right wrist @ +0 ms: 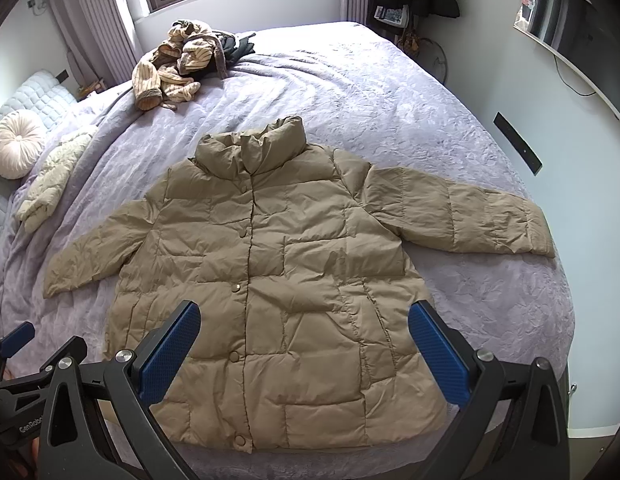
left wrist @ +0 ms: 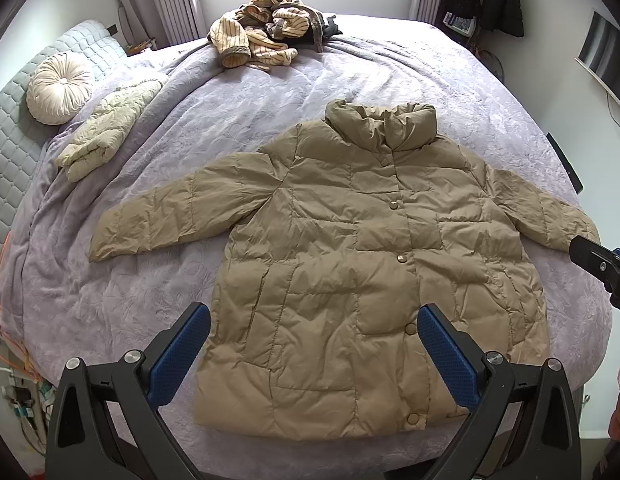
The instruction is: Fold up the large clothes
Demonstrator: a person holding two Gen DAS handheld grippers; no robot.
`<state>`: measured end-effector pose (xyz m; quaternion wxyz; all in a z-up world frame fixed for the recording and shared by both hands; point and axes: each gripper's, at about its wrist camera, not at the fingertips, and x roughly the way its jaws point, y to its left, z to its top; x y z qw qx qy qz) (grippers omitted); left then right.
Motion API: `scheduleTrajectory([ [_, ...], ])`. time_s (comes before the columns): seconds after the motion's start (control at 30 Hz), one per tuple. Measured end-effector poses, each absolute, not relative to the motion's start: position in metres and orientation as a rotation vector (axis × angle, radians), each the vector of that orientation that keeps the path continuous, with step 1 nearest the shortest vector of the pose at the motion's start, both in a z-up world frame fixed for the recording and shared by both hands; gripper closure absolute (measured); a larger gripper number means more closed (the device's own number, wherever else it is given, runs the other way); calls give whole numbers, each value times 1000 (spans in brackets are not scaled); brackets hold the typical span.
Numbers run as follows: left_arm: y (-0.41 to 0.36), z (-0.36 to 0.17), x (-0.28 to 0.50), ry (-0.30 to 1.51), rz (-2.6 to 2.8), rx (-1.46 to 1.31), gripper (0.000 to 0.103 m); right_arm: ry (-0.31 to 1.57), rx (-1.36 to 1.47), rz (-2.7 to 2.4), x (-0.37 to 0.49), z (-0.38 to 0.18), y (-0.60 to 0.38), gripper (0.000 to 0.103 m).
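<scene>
On the crinkled lilac bedspread [left wrist: 237, 128], a puffy quilted tan jacket [left wrist: 350, 264] is lying flat, buttoned, sleeves spread sideways, collar pointing away from me, hem nearest. I am holding my left gripper [left wrist: 313, 354] and right gripper [right wrist: 303, 350] above it, jaws wide apart.

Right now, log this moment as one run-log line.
stage: pre-fold | jacket: flat on bed, buttoned, sleeves spread | left gripper: open, empty | right gripper: open, empty
</scene>
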<state>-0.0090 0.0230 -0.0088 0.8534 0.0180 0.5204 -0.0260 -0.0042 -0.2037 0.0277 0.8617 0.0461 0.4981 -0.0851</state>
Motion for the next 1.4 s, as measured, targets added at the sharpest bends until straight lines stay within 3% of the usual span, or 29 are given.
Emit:
scheduleTrajectory([
  [0.9, 39, -18, -3, 1129, -45, 17, 0, 1112, 203, -93, 1, -1, -194, 0],
  [1.4, 93, -36, 15, 1190, -26, -57, 0, 1203, 269, 43, 31, -25, -150, 0],
])
